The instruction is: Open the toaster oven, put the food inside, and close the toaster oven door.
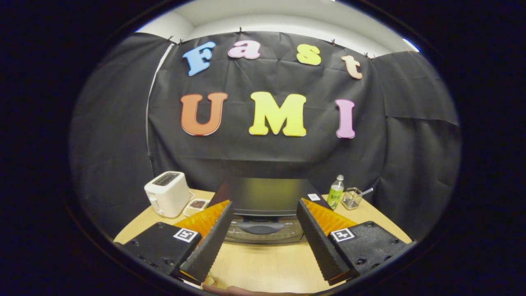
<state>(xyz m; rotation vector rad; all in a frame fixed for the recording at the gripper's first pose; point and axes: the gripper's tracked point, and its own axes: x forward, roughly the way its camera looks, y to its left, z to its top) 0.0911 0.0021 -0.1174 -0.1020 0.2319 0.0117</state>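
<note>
A black toaster oven (pixel 265 196) stands on the wooden table (pixel 267 267), straight ahead of my fingers. Its glass door is closed, and the dark handle (pixel 261 227) sits at the door's top edge, between and just beyond my fingertips. My gripper (pixel 265 209) is open, held above the table with nothing between its fingers. At the near edge of the table, below the left finger, a small pale piece of food (pixel 208 281) peeks out, mostly hidden.
A white pop-up toaster (pixel 167 193) stands back left, with a small tray of grains (pixel 196 206) beside it. To the right of the oven are a green-labelled bottle (pixel 335 192) and a clear holder with a utensil (pixel 353 198).
</note>
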